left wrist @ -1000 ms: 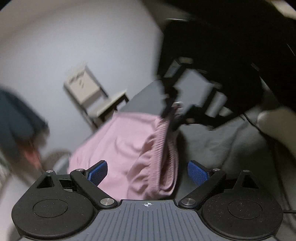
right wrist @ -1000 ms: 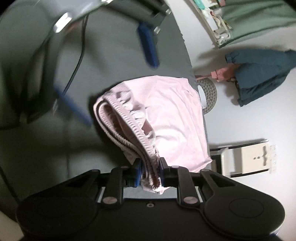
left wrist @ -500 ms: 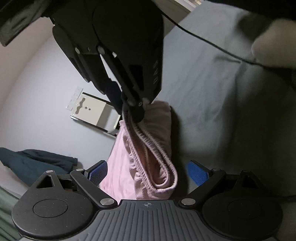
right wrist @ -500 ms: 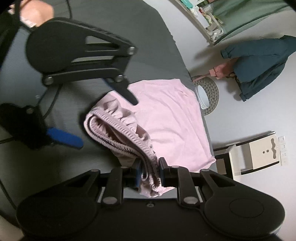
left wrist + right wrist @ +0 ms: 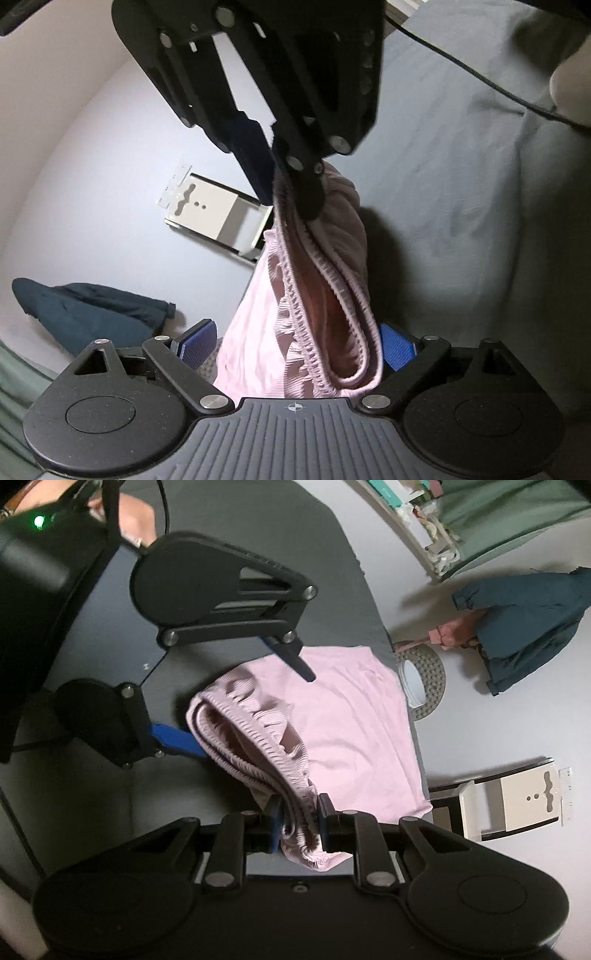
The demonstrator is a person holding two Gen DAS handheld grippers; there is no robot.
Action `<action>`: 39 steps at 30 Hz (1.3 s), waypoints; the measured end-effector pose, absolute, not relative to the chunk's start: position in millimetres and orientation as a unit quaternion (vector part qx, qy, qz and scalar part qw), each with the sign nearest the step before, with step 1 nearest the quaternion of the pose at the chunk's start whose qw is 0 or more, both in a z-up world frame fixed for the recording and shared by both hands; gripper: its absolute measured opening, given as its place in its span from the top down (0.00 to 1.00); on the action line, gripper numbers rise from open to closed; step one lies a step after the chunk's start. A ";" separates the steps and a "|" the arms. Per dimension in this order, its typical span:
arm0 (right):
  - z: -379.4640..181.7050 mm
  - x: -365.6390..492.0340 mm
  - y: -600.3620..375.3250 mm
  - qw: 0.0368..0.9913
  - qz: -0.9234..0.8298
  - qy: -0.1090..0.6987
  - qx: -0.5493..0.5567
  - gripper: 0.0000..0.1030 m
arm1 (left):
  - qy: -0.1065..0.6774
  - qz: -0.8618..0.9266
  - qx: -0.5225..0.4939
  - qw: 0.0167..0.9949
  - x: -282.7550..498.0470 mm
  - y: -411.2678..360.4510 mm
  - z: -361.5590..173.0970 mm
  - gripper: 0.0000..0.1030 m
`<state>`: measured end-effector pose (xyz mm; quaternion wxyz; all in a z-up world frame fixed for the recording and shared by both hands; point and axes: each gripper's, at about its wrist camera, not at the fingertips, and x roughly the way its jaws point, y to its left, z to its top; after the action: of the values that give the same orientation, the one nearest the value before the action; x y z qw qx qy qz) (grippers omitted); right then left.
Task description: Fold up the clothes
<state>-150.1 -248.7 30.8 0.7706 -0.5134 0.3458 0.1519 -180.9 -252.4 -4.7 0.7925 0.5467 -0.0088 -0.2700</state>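
The pink ribbed garment with an elastic ruffled waistband (image 5: pixel 325 295) lies partly on a grey sheet-covered surface (image 5: pixel 461 221), its flat part spread toward the surface's edge and its bunched waistband raised off the sheet. In the left wrist view, the left gripper (image 5: pixel 295 347) has its jaws spread wide apart, its blue pads (image 5: pixel 195 341) flanking the near end of the waistband fold; the right-hand pad sits just beside the cloth, and contact cannot be told. Farther on, the right gripper (image 5: pixel 291 181) pinches the far end of the same waistband. In the right wrist view, the right gripper (image 5: pixel 297 821) has its jaws closed tight on the gathered waistband (image 5: pixel 258 746), with cloth bulging out beneath them, while the left gripper (image 5: pixel 251 709) straddles the opposite end. Beyond the surface's edge, a white chair (image 5: pixel 509 801) and a dark blue garment (image 5: pixel 524 620) lie on the pale floor.
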 end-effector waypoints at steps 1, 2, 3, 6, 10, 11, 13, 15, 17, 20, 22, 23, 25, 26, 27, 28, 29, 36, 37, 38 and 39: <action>28.7 -149.0 -247.8 0.768 0.152 0.348 -0.516 0.81 | -0.003 -0.273 0.546 0.792 -177.9 -255.0 -5.2 0.25; 26.8 -148.4 -247.3 0.765 0.152 0.350 -0.519 0.81 | 0.003 -0.276 0.545 0.792 -174.9 -257.0 -5.6 0.33; 25.3 -149.1 -246.8 0.762 0.155 0.350 -0.522 0.81 | 0.012 -0.280 0.540 0.793 -172.5 -254.2 -5.1 0.37; 20.8 -151.9 -245.4 0.753 0.162 0.352 -0.532 0.80 | 0.035 -0.293 0.528 0.796 -159.1 -249.2 -3.0 0.52; 12.9 -156.4 -242.9 0.737 0.172 0.347 -0.554 0.81 | 0.032 -0.303 0.542 0.783 -162.2 -248.5 -6.9 0.56; 10.6 -157.3 -242.1 0.733 0.175 0.346 -0.559 0.81 | 0.022 -0.300 0.554 0.776 -164.6 -249.2 -10.4 0.56; 6.8 -159.1 -240.5 0.727 0.180 0.346 -0.566 0.80 | 0.000 -0.284 0.580 0.763 -168.1 -252.8 -19.2 0.55; 4.4 -160.4 -239.4 0.722 0.184 0.346 -0.570 0.81 | 0.003 -0.282 0.590 0.757 -167.8 -256.6 -26.3 0.55; 3.2 -160.3 -238.9 0.722 0.185 0.345 -0.571 0.81 | 0.019 -0.291 0.579 0.762 -165.3 -256.5 -27.6 0.55; 1.3 -158.5 -239.2 0.722 0.182 0.343 -0.572 0.81 | 0.043 -0.304 0.553 0.774 -160.6 -255.4 -23.8 0.56; -0.2 -157.4 -239.4 0.721 0.179 0.342 -0.575 0.80 | 0.071 -0.315 0.520 0.791 -154.7 -252.9 -16.4 0.61; -1.0 -157.1 -239.4 0.721 0.178 0.340 -0.576 0.80 | 0.084 -0.319 0.503 0.799 -151.7 -251.7 -12.9 0.68; -2.6 -157.1 -238.6 0.721 0.176 0.337 -0.579 0.79 | 0.098 -0.314 0.486 0.810 -146.2 -251.1 -9.6 0.73; -3.7 -157.7 -237.7 0.721 0.175 0.336 -0.581 0.78 | 0.104 -0.313 0.477 0.815 -143.7 -250.5 -8.2 0.78; -5.1 -158.7 -236.6 0.720 0.174 0.333 -0.584 0.74 | 0.111 -0.310 0.464 0.822 -140.5 -248.3 -6.8 0.80; -7.1 -160.2 -235.2 0.718 0.172 0.329 -0.589 0.71 | 0.119 -0.307 0.451 0.830 -137.3 -246.1 -5.4 0.82; -9.8 -161.9 -233.5 0.717 0.169 0.323 -0.594 0.62 | 0.126 -0.303 0.439 0.836 -134.1 -243.6 -4.0 0.83; -47.7 -168.9 -218.8 0.692 0.132 0.293 -0.646 0.32 | 0.142 -0.293 0.401 0.856 -121.1 -214.0 5.8 0.84; -53.9 -166.7 -219.4 0.685 0.120 0.292 -0.656 0.32 | 0.147 -0.294 0.398 0.856 -120.4 -210.4 9.1 0.84; -60.6 -163.9 -220.4 0.676 0.105 0.293 -0.669 0.34 | 0.152 -0.291 0.396 0.857 -123.4 -204.0 15.3 0.84; -63.2 -161.1 -221.8 0.675 0.098 0.292 -0.670 0.38 | 0.153 -0.289 0.395 0.859 -122.9 -206.1 20.1 0.84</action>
<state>-161.1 -221.8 -63.2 0.6751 -0.6703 0.2920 0.0983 -122.9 -206.1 20.1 0.8585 0.3951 0.1534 -0.2886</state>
